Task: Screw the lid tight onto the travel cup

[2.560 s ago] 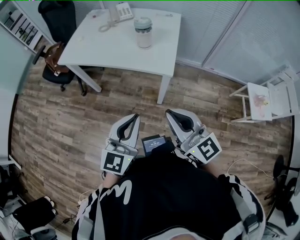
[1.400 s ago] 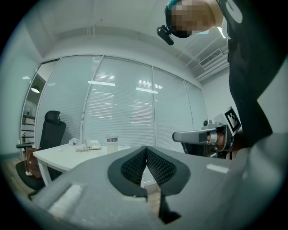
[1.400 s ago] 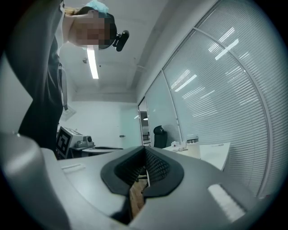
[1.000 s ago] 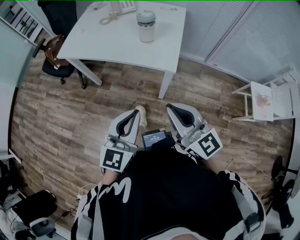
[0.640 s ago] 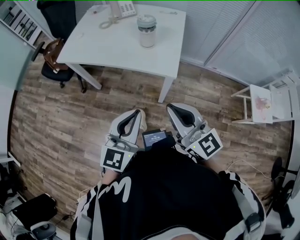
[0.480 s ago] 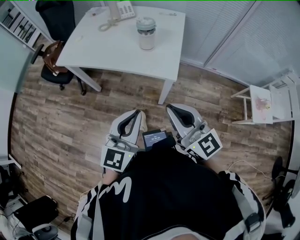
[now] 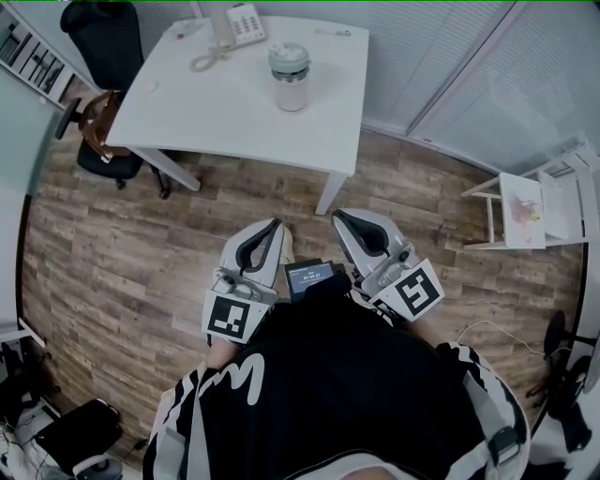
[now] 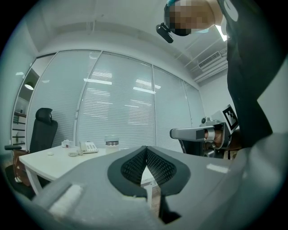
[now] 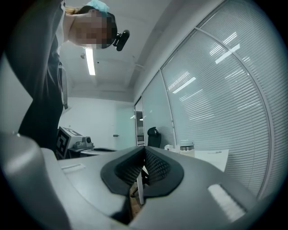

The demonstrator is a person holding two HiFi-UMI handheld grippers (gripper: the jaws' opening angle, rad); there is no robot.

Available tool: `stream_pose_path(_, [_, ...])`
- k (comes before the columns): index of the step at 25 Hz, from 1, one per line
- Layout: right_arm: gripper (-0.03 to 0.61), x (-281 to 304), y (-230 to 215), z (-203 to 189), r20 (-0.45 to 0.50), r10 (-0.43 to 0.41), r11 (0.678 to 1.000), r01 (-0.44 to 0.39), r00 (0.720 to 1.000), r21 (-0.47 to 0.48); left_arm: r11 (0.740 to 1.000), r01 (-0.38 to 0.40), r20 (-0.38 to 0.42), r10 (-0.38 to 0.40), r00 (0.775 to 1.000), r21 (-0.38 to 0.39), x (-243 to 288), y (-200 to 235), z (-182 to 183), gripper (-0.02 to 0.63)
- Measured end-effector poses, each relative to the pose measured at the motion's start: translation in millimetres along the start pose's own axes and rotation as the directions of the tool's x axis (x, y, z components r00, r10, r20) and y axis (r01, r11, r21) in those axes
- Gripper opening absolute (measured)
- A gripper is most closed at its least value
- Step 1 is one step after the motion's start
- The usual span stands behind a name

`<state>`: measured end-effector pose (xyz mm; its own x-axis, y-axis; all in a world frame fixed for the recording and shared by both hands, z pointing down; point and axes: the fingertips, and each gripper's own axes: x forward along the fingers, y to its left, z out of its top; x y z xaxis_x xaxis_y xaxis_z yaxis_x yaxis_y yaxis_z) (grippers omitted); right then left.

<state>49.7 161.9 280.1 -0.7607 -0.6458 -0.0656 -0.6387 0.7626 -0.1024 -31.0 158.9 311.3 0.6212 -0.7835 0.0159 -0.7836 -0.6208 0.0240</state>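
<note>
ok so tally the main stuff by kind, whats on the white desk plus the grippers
white cylindrical travel cup, pale lid on top: 1
white desk telephone with coiled cord: 1
grey hand-held gripper: 2, the left hand-held gripper and the right hand-held gripper, both shut and empty
total: 4

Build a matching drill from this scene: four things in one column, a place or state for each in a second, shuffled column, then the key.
Things
1. travel cup
2. telephone
3. office chair
4. left gripper

Place or state
A. fingers shut, nothing between them
B. at the far edge of the table
C. on the floor beside the table's left end
D. upright on the table, toward its middle

Pairs: 1-D, 2-B, 3-C, 4-A
</note>
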Motion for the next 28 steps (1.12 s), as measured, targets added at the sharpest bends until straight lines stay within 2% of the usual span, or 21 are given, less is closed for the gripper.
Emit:
stream_pose_path(16, [0.002,33,-50,-2,-0.007,-0.025,1.000,0.025,1.000,-0.003,1.000,0.018,-0.009,-0.018,1.000,-0.004,51,36,-4,0.002])
stream_pose_path(28, [0.001,78,-102,13,0.004,-0.067,0.998,0.067,0.998,-0.012,0.998,0.057,-0.001,-0.057,0.998,0.000,104,81,8,0.002])
